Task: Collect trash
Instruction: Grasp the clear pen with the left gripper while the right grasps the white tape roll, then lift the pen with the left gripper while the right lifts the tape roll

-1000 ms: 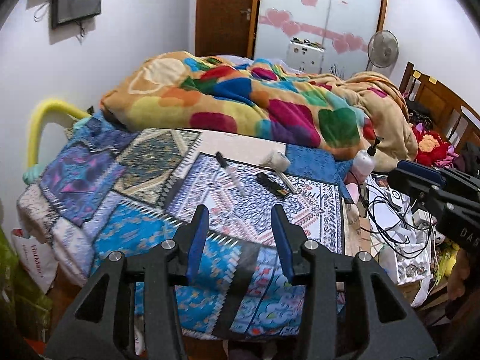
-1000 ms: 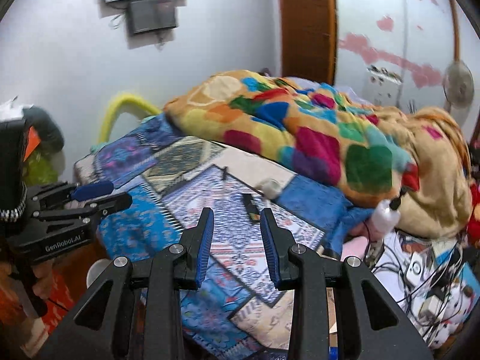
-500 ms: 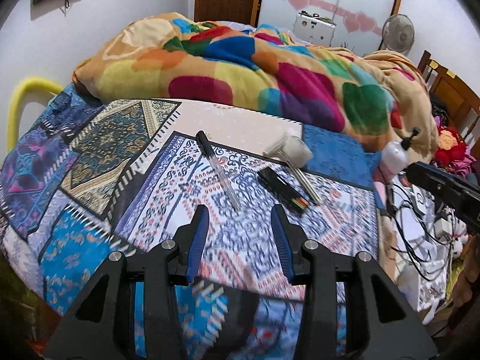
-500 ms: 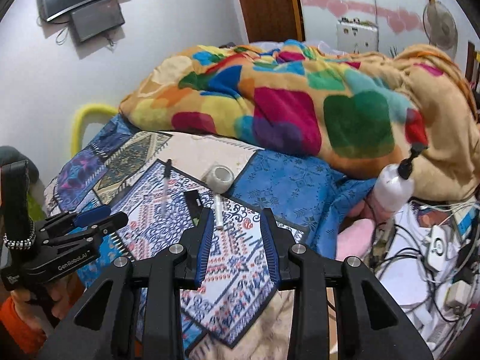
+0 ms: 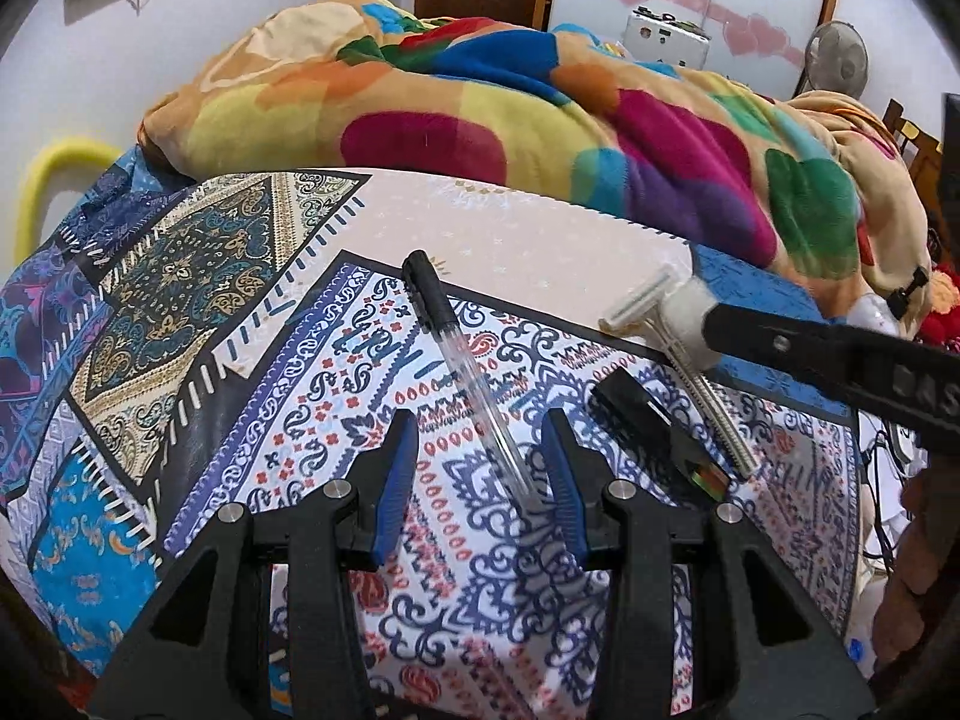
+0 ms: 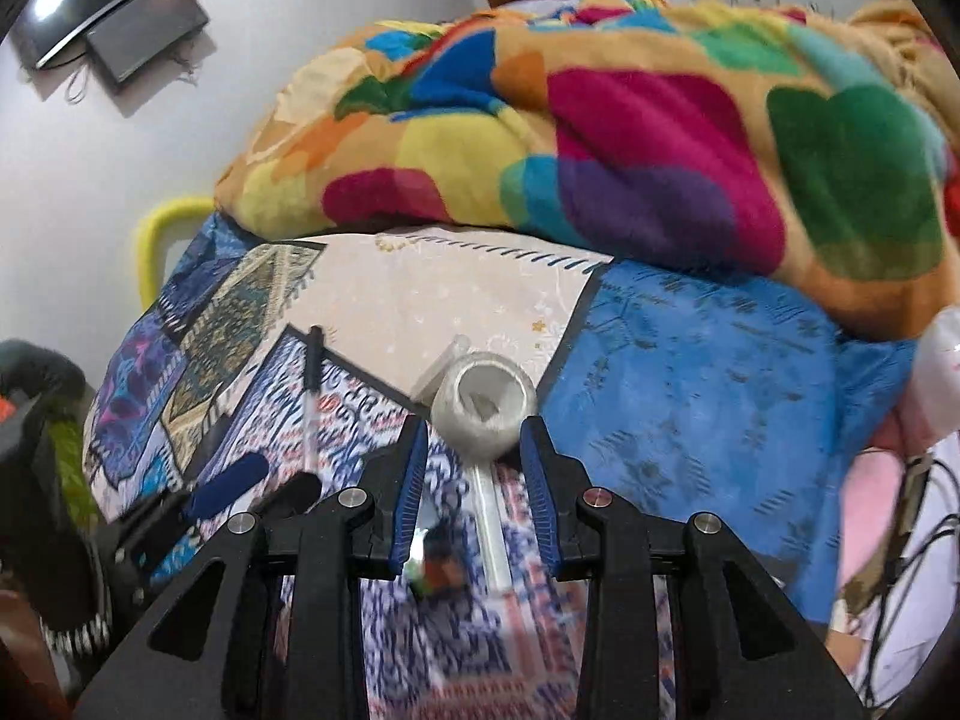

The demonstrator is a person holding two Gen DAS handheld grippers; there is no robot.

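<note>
In the left wrist view, the left tool [image 5: 480, 468] is spread over the patterned bedspread [image 5: 252, 312], the tip of a clear plastic pen with black cap [image 5: 462, 369] between its fingers, unpinched. A pale disposable razor [image 5: 678, 354] lies right of it.

In the right wrist view, the right tool [image 6: 474, 471] is spread just near a small round white container [image 6: 483, 405], apart from it.

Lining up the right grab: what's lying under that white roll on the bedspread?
A pale disposable razor passes beneath the white roll: its head pokes out behind and its handle runs forward. Whatever sits directly under the roll's middle is covered.
</note>
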